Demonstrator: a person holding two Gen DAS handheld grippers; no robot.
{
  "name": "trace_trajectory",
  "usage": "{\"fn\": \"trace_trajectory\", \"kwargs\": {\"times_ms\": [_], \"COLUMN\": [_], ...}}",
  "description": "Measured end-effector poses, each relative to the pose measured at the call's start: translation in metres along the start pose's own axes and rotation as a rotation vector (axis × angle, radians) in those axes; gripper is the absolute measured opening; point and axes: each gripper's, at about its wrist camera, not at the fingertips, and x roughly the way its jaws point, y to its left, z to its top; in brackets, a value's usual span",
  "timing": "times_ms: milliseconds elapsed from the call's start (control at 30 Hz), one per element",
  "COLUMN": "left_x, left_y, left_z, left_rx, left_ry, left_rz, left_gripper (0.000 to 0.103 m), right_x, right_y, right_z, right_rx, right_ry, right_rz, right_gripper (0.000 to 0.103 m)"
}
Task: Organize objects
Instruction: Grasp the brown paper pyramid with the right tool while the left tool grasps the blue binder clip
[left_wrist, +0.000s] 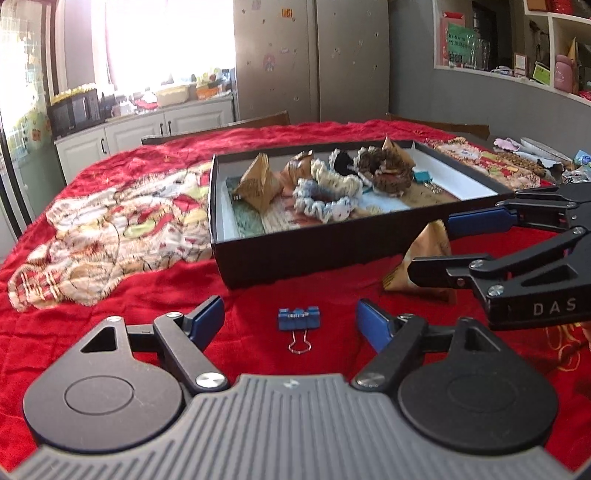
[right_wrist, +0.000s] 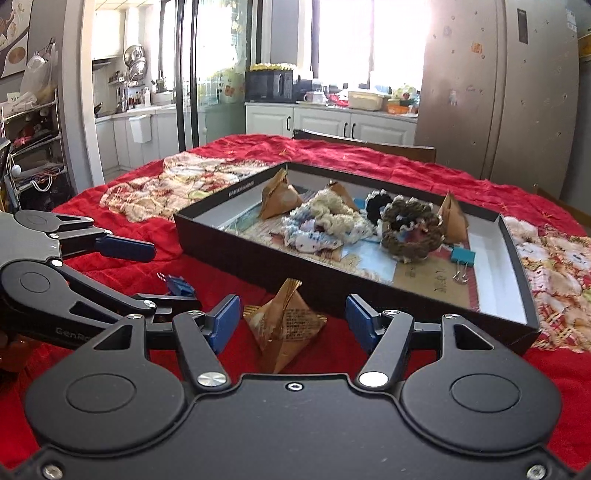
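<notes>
Left gripper (left_wrist: 290, 319): black two-finger tool with blue pads, jaws spread apart, nothing between the pads; "GenRo…" is partly readable on its side in the right wrist view.
Blue binder clip (left_wrist: 298, 318): metal clip with wire handles, lying on the cloth in the gap between the left pads, touching neither.
Red quilted cloth (left_wrist: 147, 288): covers the table; a patchwork panel of cream and red lies on it left of the box.
Black shallow cardboard box (left_wrist: 295, 258): open, white inside, small pale lettering on one outer wall, too small to read.
Box contents: brown paper pyramid packets (left_wrist: 258, 184), crocheted scrunchies in cream and pale blue (left_wrist: 327, 194), a dark brown crocheted ring (right_wrist: 412, 230), a teal binder clip (right_wrist: 462, 256) near one white wall; printed sheets beneath, writing illegible.
Brown paper pyramid packet, loose (right_wrist: 286, 325): on the cloth just outside the box's near wall, printed text on one face, unreadable.
Right gripper (right_wrist: 291, 319): same build, "DAS" legible on its body in the left wrist view; jaws parted either side of the loose packet, pads not pressing it.
</notes>
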Motion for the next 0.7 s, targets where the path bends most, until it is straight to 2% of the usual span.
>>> {"fn": "trace_trajectory", "kwargs": {"times_ms": [267, 467, 700], "left_x": [0.006, 0.006, 0.005], "left_y": [0.004, 0.003, -0.003], "left_z": [-0.001, 0.0, 0.0], "left_rx": [-0.031, -0.027, -0.01], "left_ry": [0.031, 0.031, 0.024], "left_rz": [-0.022, -0.029, -0.046], "left_gripper": [0.073, 0.059, 0.037], "right_x": [0.018, 0.021, 0.022], "right_y": [0.001, -0.001, -0.001], "right_z": [-0.006, -0.007, -0.007], "right_rx": [0.011, 0.02, 0.02], "right_ry": [0.067, 0.082, 0.08], "right_rz": [0.013, 0.024, 0.026], "right_gripper": [0.054, 0.05, 0.045]}}
